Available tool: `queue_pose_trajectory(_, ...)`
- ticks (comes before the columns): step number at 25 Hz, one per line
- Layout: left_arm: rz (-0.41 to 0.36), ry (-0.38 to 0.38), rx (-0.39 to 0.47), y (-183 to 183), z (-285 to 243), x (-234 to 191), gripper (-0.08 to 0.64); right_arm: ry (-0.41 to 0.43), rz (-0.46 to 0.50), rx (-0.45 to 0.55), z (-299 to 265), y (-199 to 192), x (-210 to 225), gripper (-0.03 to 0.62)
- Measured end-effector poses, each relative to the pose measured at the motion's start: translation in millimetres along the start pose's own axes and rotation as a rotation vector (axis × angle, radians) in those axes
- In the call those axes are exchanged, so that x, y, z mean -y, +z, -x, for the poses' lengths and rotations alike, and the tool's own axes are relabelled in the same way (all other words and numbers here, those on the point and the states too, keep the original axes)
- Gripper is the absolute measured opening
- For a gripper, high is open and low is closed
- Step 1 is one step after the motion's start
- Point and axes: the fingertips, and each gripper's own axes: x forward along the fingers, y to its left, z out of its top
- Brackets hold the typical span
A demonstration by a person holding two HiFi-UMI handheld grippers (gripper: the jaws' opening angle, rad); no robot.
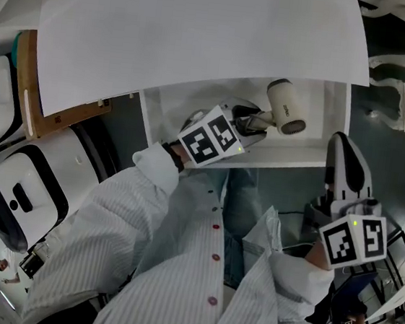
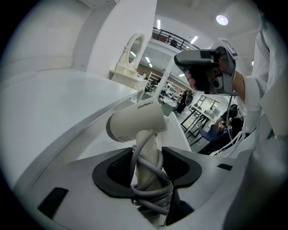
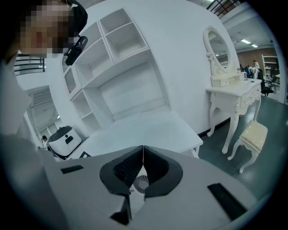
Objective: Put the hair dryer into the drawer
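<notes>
A cream hair dryer point(image 1: 286, 106) hangs over the inside of the open white drawer point(image 1: 289, 162) under the white desk top point(image 1: 203, 27). My left gripper point(image 1: 255, 121) is shut on its handle, which has the grey cord wound round it. In the left gripper view the hair dryer point(image 2: 137, 121) stands up between the black pads of the left gripper point(image 2: 147, 164), barrel pointing left. I cannot tell whether it touches the drawer floor. My right gripper point(image 1: 342, 143) is held to the right of the drawer. In its own view the right gripper point(image 3: 142, 155) is shut with nothing in it.
White and black appliances point(image 1: 10, 194) and a wooden board point(image 1: 35, 102) lie left of the desk. A white vanity table point(image 3: 234, 94) with an oval mirror and a stool point(image 3: 254, 134) stand at the right. Wall shelves point(image 3: 117, 49) rise behind the desk.
</notes>
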Motion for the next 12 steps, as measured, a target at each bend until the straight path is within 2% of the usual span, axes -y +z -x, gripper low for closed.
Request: queue_pose_trajectory(12,0.006,0.003,-0.076,-23.8,-29.7,-9.3,0.210,0.038,0.006,-0.045,-17.8,-14.2,-2.1,0.011)
